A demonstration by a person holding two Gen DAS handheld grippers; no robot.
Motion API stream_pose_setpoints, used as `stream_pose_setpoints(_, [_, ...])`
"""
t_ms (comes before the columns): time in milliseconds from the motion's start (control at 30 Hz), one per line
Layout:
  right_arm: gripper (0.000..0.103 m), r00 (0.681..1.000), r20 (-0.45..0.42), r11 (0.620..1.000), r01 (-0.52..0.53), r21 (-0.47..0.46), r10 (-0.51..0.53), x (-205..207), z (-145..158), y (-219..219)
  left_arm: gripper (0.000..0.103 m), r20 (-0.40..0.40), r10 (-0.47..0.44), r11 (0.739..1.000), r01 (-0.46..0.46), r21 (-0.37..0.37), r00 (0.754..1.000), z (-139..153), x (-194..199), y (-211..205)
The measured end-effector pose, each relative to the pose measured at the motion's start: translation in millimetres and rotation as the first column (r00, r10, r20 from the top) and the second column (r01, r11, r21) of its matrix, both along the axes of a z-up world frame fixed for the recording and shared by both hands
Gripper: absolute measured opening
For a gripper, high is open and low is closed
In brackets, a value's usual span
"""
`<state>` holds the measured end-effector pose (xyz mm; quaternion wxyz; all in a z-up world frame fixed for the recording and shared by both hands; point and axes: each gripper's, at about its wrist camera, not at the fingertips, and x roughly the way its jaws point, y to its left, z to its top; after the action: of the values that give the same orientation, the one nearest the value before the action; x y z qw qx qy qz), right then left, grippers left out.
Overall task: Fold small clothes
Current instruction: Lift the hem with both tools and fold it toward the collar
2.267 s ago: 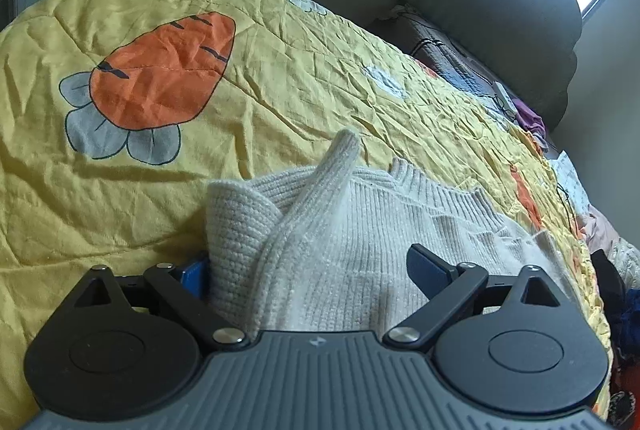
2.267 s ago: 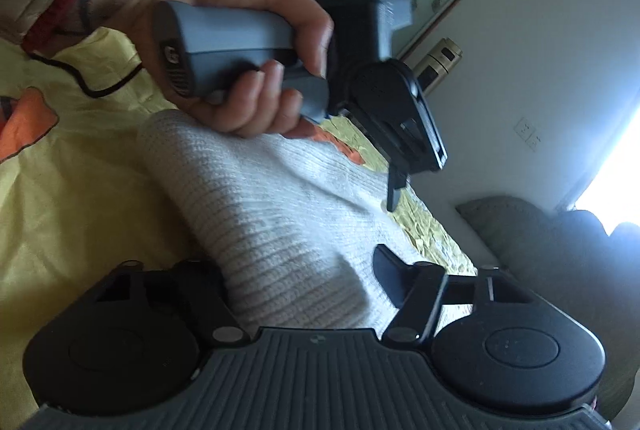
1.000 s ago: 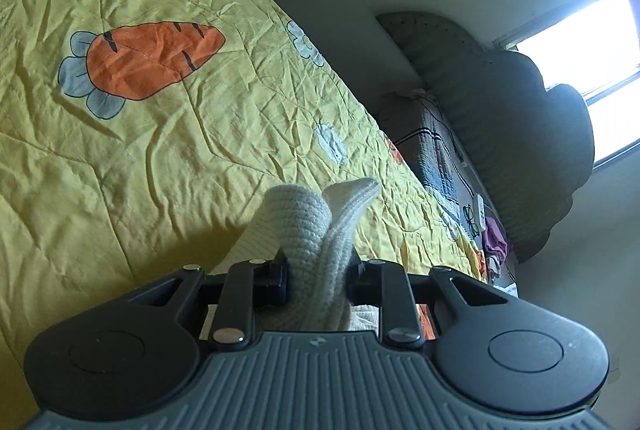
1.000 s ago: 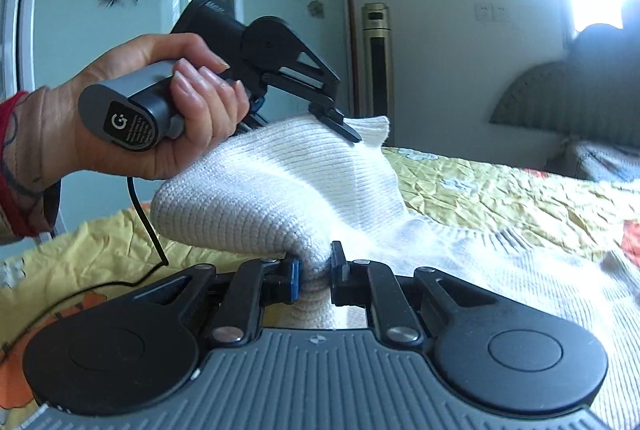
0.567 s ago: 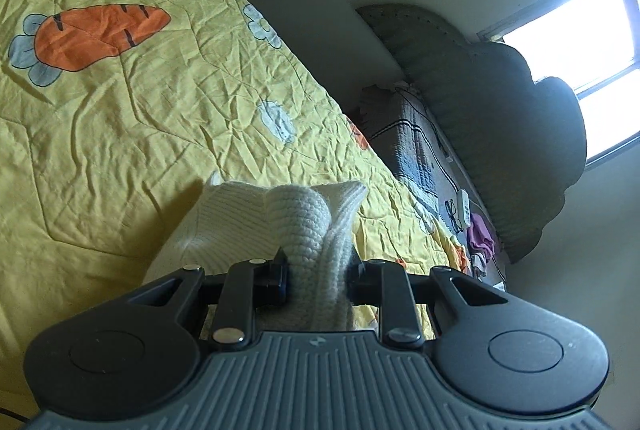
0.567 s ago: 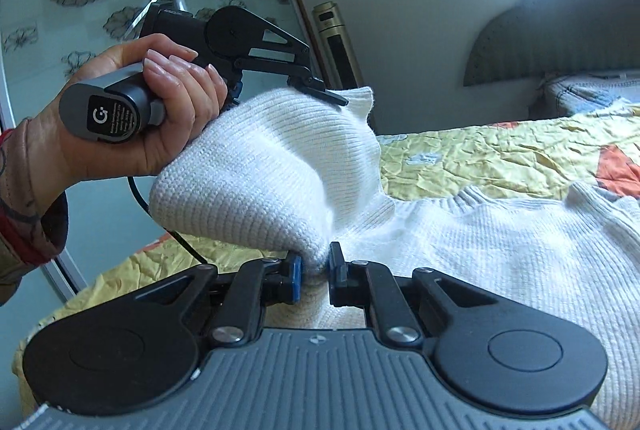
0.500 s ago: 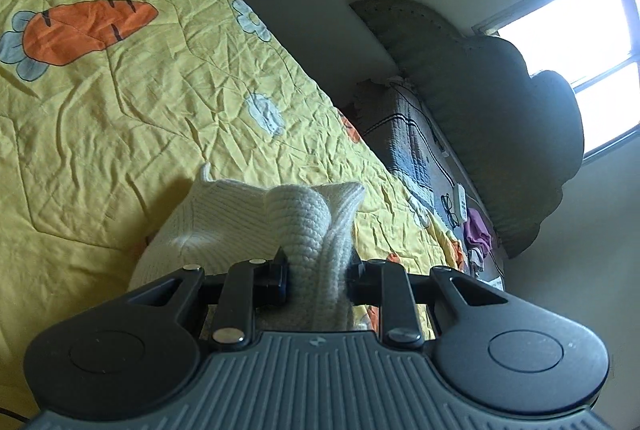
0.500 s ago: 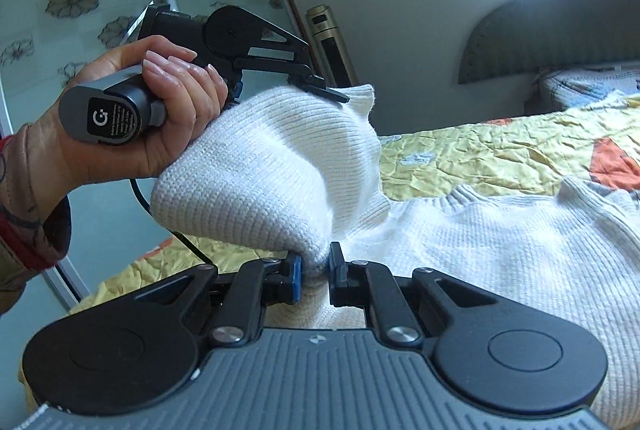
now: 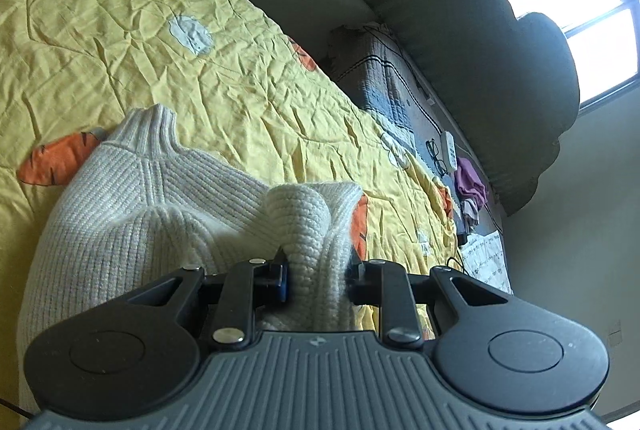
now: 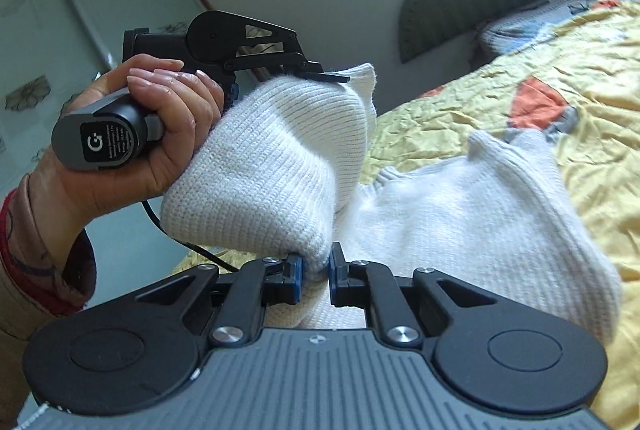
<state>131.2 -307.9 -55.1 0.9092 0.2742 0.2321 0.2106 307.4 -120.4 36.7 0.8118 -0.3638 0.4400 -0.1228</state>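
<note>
While both grippers pinch it, the white knit sweater (image 10: pixel 460 230) hangs partly lifted over the yellow carrot-print bed quilt (image 9: pixel 140 41). From the right wrist view, the right gripper (image 10: pixel 316 272) is clamped on a thick fold at 6 o'clock, and the left gripper (image 10: pixel 324 75), held by a hand (image 10: pixel 160 133), is clamped on another bunched fold at 11 o'clock. The collar (image 9: pixel 150 125) lies on the quilt.
</note>
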Motion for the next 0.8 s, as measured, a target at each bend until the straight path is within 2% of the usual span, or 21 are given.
stream_pose_setpoints(433, [0.015, 0.993, -0.088, 0.990, 0.094, 0.102, -0.085, -18.8, -25.2, -47.2, 0.024, -0.016, -0.096, 0.992, 0.097, 0.078, 0.995, -24.6, -8.5, -76.5])
stream_pose_setpoints(667, [0.015, 0.982, -0.163, 0.980, 0.123, 0.156, -0.097, -21.2, -43.9, -59.8, 0.026, -0.056, -0.118, 0.989, 0.122, 0.081, 0.991, -50.3, -5.0, -92.6])
stream_pose_setpoints(800, [0.017, 0.977, -0.195, 0.977, 0.121, 0.173, -0.087, -21.5, -48.8, -61.9, 0.029, -0.053, -0.129, 0.986, 0.133, 0.098, 0.990, -54.8, -2.4, -98.0])
